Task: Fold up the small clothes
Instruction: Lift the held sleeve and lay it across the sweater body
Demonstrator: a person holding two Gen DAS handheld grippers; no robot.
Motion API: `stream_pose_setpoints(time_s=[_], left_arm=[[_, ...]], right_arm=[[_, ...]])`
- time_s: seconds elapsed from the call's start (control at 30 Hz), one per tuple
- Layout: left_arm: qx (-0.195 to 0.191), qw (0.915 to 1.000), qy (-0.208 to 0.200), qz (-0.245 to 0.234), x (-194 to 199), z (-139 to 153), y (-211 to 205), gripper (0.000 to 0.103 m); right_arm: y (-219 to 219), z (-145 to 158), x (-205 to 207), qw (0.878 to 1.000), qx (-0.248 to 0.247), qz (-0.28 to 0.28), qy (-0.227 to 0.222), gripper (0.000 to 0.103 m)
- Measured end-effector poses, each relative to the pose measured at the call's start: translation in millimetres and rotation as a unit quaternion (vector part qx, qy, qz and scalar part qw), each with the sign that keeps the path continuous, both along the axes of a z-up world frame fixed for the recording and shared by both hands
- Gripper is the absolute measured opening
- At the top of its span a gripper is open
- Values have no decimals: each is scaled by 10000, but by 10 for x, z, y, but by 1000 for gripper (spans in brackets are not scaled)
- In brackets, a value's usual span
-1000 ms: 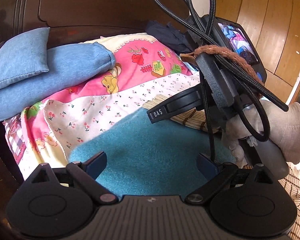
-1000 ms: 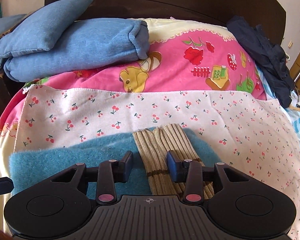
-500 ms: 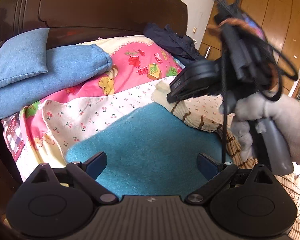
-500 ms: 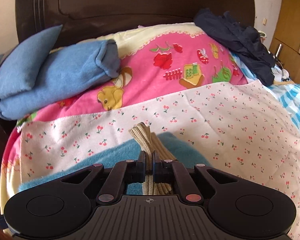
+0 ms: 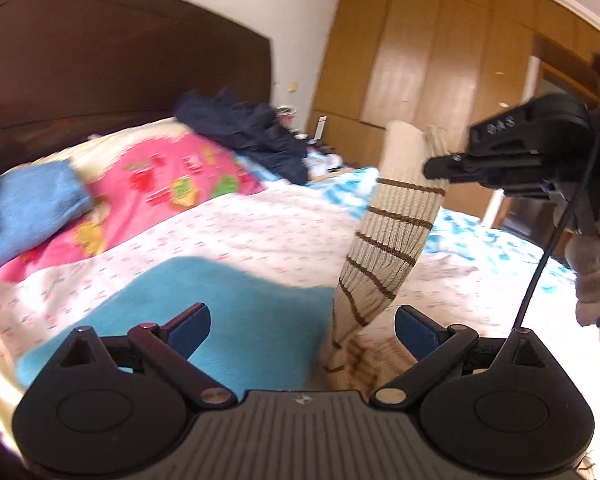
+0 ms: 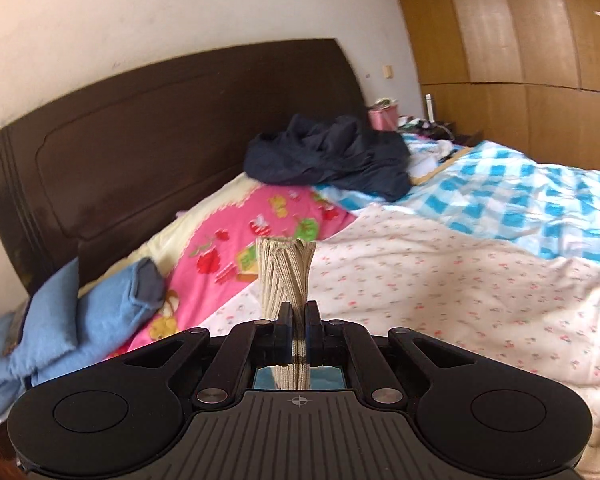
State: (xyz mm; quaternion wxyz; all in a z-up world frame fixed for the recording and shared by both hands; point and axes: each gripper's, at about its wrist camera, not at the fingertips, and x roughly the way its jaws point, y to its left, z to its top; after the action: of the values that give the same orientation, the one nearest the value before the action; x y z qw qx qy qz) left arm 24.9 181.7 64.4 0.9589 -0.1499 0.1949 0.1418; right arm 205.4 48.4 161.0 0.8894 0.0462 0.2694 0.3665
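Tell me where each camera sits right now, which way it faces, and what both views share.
Left wrist: sits on the left gripper, open and low over the teal towel, facing across the bed toward the wardrobe; it shows the right gripper and the gloved hand holding it.
Right wrist: sits on the right gripper, raised, facing the headboard; only its own fingers show, shut on the sock.
Shared: the sock, the dark clothes, the pink quilt, the headboard.

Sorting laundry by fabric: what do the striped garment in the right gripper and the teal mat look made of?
Striped garment: seemingly ribbed knit, matte beige; fine vertical ribs, brown stripes, limp drape. Teal mat: probably fleece or terry; fuzzy, matte surface, though blurred.
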Motion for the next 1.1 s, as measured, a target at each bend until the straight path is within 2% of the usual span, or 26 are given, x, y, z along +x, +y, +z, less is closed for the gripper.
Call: stream_pose_setpoints(time_s=[0.1, 0.27, 0.37, 0.47, 0.6, 0.67, 0.73, 0.8, 0.97, 1.1], left_arm=[[166, 9992, -59, -360, 144, 103, -302, 103], [570, 9937, 81, -962, 431, 74, -849, 103], [814, 9874, 263, -1335, 619, -70, -1200, 103], [1153, 9779, 594, -1639, 809, -310, -1537, 103], [1497, 9647, 1226, -1784, 975, -657, -1775, 103], [1589, 9604, 1479, -1746, 996, -767, -1785, 103], [1611, 9576, 1659, -1718, 988, -850, -1760, 103], [1606, 9570, 1724, -1694, 974, -879, -1710, 103], [1844, 9626, 1422, -1383, 960, -784, -1609, 103], [1943, 9587, 1763, -1094, 1140, -949, -1481, 103]], right_arm=[[-689, 42, 6, 9975, 349, -607, 40, 4], [-1832, -107, -40, 9824, 714, -1722, 107, 4], [-2471, -412, -87, 9653, 884, -2422, 415, 4], [-2938, -954, -122, 9476, 812, -2940, 949, 4], [-3192, -1717, -178, 9237, 636, -3315, 1813, 4], [-3271, -1956, -238, 9140, 724, -3420, 2057, 4], [-3302, -2057, -258, 9084, 867, -3468, 2166, 4], [-3298, -2067, -269, 9084, 921, -3477, 2131, 4], [-3270, -1980, -253, 9150, 884, -3414, 1961, 4], [-3261, -2042, -239, 9124, 831, -3454, 2032, 5]])
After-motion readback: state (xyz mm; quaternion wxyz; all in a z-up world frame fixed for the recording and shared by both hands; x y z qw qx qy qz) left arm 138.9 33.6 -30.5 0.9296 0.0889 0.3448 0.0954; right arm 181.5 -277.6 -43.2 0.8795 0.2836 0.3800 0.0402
